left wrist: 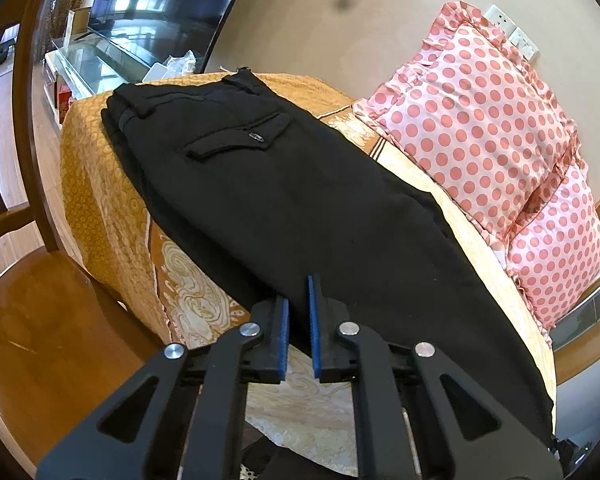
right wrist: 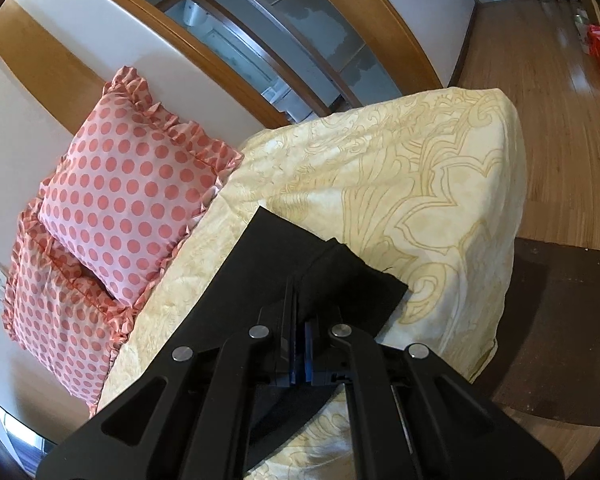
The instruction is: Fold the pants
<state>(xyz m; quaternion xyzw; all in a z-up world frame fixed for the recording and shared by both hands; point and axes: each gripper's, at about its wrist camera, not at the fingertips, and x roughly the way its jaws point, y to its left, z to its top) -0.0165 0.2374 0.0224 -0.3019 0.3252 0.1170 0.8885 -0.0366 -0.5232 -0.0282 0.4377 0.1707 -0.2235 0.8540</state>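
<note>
The black woven trousers (left wrist: 300, 184) lie lengthwise on the gold patterned bedspread (left wrist: 100, 184), legs already stacked one on the other, beside the pink polka-dot pillows (left wrist: 480, 120). My left claw (left wrist: 299, 328) stands parted over the cloth, gripping nothing; my right claw (right wrist: 300, 344) is clenched on the hem end. I judge the crosswise folds remain

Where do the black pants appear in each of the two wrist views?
Left wrist: black pants run diagonally across the centre, waistband upper left.
Right wrist: black pants, leg ends only, lower centre.
Shared landmark: the polka-dot pillows.
</note>
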